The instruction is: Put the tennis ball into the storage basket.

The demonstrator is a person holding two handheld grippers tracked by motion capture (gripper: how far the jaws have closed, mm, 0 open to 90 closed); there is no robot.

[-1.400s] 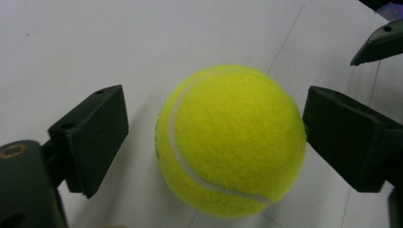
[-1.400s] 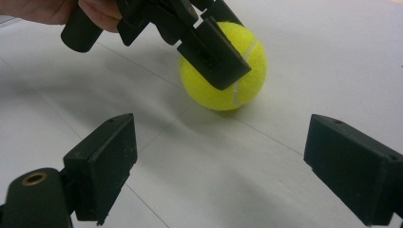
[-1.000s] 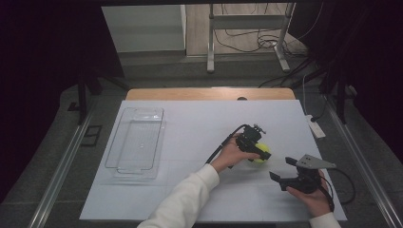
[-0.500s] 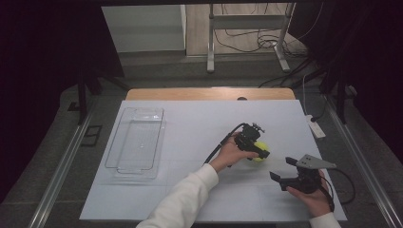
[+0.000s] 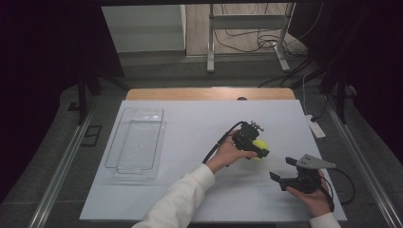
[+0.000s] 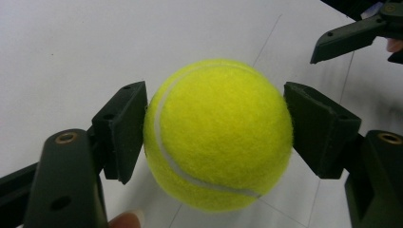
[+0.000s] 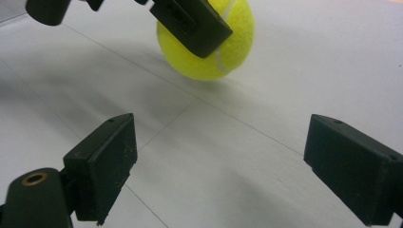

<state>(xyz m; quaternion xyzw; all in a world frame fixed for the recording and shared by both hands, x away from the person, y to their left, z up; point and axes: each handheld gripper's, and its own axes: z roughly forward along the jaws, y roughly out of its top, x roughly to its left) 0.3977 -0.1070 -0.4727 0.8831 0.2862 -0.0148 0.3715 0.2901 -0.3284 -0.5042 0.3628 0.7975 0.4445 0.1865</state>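
Note:
A yellow tennis ball [image 6: 218, 135] sits between the two black pads [image 6: 121, 128] of my left gripper [image 6: 216, 133], and both pads press on its sides. In the high view the left gripper [image 5: 256, 147] holds the ball [image 5: 261, 144] right of the table's middle, low over the white surface. My right gripper [image 5: 282, 169] is near the front right, its jaws wide apart with nothing between them. The right gripper [image 7: 223, 166] faces the ball [image 7: 235, 33], which is partly hidden behind a jaw of the left gripper [image 7: 192, 23].
A clear plastic tray [image 5: 117, 142] lies on the left part of the white table cover [image 5: 190, 123]. A black cable trails from the left gripper toward the person's sleeve. A white power strip [image 5: 316, 128] lies at the table's right edge.

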